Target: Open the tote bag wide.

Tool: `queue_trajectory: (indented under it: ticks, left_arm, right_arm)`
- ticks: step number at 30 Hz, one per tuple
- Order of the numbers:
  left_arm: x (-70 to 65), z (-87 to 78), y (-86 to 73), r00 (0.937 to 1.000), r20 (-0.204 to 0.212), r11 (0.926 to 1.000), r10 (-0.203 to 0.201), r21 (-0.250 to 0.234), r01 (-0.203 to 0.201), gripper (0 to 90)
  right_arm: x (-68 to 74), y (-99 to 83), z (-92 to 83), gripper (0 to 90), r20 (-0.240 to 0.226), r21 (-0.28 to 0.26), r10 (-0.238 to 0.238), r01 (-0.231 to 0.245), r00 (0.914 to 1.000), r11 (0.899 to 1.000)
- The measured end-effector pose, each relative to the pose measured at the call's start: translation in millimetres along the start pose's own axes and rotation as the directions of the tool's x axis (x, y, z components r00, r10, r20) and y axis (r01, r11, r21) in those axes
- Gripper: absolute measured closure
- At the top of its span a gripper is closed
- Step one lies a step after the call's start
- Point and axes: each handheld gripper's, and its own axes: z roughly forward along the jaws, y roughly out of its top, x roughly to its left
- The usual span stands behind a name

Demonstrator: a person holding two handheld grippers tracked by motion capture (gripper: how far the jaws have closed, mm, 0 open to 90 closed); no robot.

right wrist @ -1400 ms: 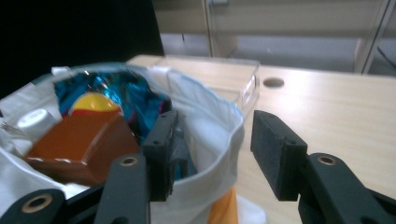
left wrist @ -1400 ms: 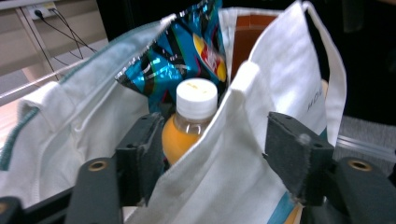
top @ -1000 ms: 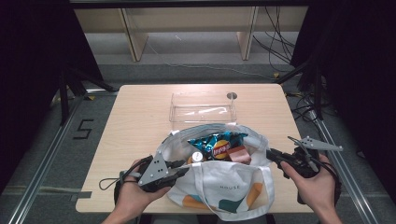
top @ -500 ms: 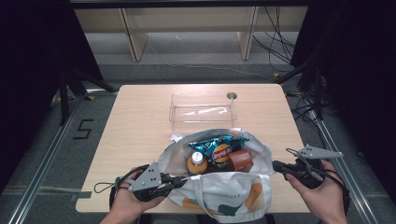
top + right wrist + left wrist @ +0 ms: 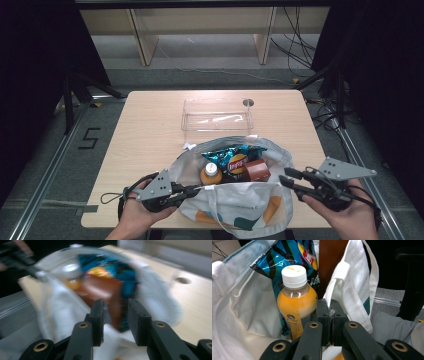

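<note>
1. Since cloth gives wherever we pull it, we judge the bag [image 5: 235,207] soft and floppy; it sits at the near edge of the worktop [image 5: 150,130], just right of the middle, mouth open and facing up.
2. Our left tool [image 5: 192,190] is clamped on the bag's near-left rim, and in the left gripper view the cloth hem [image 5: 337,285] is pinched flat between the closed jaws.
3. Our right tool [image 5: 290,180] has just been opening; its jaws stand apart at the bag's right side, and in the blurred right gripper view we see nothing pressed between them.
4. We would take hold at the hem or the strap, where the cloth is doubled, because a pinch of thin single cloth could slip.
5. Inside the bag stand an orange juice bottle [image 5: 295,305] with a white cap, a blue chip packet [image 5: 232,159] behind it, and a brown box [image 5: 256,170] to the right.
6. We reckon the full bottle is the heavy piece and smooth; the packet is light and easily crushed.
7. Beyond the bag, toward the far edge, a clear plastic box [image 5: 217,115] looks empty.
</note>
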Motion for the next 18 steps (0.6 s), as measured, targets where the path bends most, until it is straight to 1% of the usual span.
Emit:
queue_trajectory:
  ticks: [1, 2, 3, 5, 6, 7, 8, 9, 10, 11, 12, 13, 14, 15, 16, 17, 18]
  left_arm:
    - [-0.4, 0.1, 0.4, 1.0000, -0.005, 1.0000, 0.005, 0.002, -0.005, 87.9]
    - [-1.2, -0.3, 1.4, 0.9999, -0.012, 0.9999, 0.010, 0.010, -0.010, 87.9]
    - [-1.3, -0.2, 1.9, 0.9998, -0.011, 0.9998, 0.014, 0.011, -0.014, 87.9]
    - [-1.3, -0.3, 2.3, 0.9998, -0.013, 0.9998, 0.016, 0.013, -0.016, 87.9]
    - [-1.6, -0.2, 2.5, 0.9998, -0.016, 0.9998, 0.012, 0.014, -0.012, 87.9]
    - [-2.3, 0.0, 2.5, 0.9998, -0.019, 0.9999, 0.004, 0.012, -0.003, 87.9]
    - [-2.5, 0.0, 2.9, 0.9998, -0.020, 0.9999, 0.006, 0.012, -0.006, 87.9]
    - [-2.5, 0.1, 3.2, 0.9998, -0.018, 0.9999, 0.011, 0.012, -0.011, 87.9]
    - [-1.8, 0.3, 4.2, 0.9995, -0.015, 0.9995, 0.029, 0.011, -0.028, 87.9]
    - [-2.4, 0.6, 5.0, 0.9994, -0.016, 0.9995, 0.030, 0.011, -0.030, 87.9]
    - [-2.8, 1.1, 5.6, 0.9993, -0.014, 0.9994, 0.035, 0.005, -0.035, 87.8]
    - [-3.7, 0.4, 7.2, 0.9990, -0.017, 0.9992, 0.040, 0.003, -0.040, 87.8]
    - [-4.5, 0.1, 8.7, 0.9989, -0.014, 0.9990, 0.045, -0.008, -0.045, 87.8]
    - [-5.6, -1.2, 11.3, 0.9980, -0.017, 0.9981, 0.061, -0.010, -0.061, 87.8]
    - [-6.6, -1.7, 13.2, 0.9977, -0.015, 0.9977, 0.066, -0.015, -0.067, 87.7]
    - [-7.9, -2.2, 14.9, 0.9972, -0.013, 0.9971, 0.074, -0.016, -0.074, 87.7]
    - [-9.0, -2.6, 15.7, 0.9969, -0.015, 0.9969, 0.077, -0.015, -0.078, 87.6]
  right_arm:
    - [1.8, -1.0, 4.9, 63.7, -0.034, 0.019, -0.059, 0.060, 0.9977, 0.998]
    - [3.2, -2.4, 8.7, 61.4, -0.045, 0.029, -0.077, 0.078, 0.9960, 0.997]
    - [5.6, -4.7, 14.5, 59.5, -0.057, 0.051, -0.078, 0.081, 0.9953, 0.995]
    - [4.6, -7.6, 23.0, 59.9, -0.063, 0.088, -0.108, 0.114, 0.9921, 0.990]
    - [3.8, -8.3, 25.6, 63.4, -0.067, 0.091, -0.113, 0.119, 0.9913, 0.989]
    - [2.9, -9.1, 27.9, 70.0, -0.075, 0.103, -0.120, 0.127, 0.9899, 0.986]
    - [2.6, -9.3, 28.3, 74.2, -0.080, 0.122, -0.118, 0.127, 0.9898, 0.984]
    - [4.5, -10.3, 29.0, 77.4, -0.077, 0.126, -0.114, 0.123, 0.9905, 0.984]
    - [3.9, -10.5, 29.0, 80.8, -0.086, 0.134, -0.129, 0.140, 0.9879, 0.981]
    - [4.1, -10.4, 28.1, 85.4, -0.109, 0.146, -0.129, 0.144, 0.9856, 0.979]
    - [3.7, -10.1, 27.3, 89.0, -0.122, 0.134, -0.141, 0.157, 0.9825, 0.979]
    - [4.2, -9.5, 25.5, 89.0, -0.128, 0.131, -0.141, 0.158, 0.9817, 0.979]
    - [6.1, -8.5, 21.8, 89.3, -0.130, 0.140, -0.136, 0.154, 0.9822, 0.978]
    - [5.9, -7.6, 18.8, 89.5, -0.129, 0.126, -0.149, 0.165, 0.9803, 0.978]
    - [4.9, -6.5, 15.4, 89.6, -0.140, 0.113, -0.153, 0.169, 0.9783, 0.979]
    - [5.7, -6.4, 12.9, 89.7, -0.146, 0.115, -0.139, 0.156, 0.9795, 0.981]
    - [5.7, -6.6, 10.9, 89.7, -0.154, 0.116, -0.144, 0.163, 0.9774, 0.980]
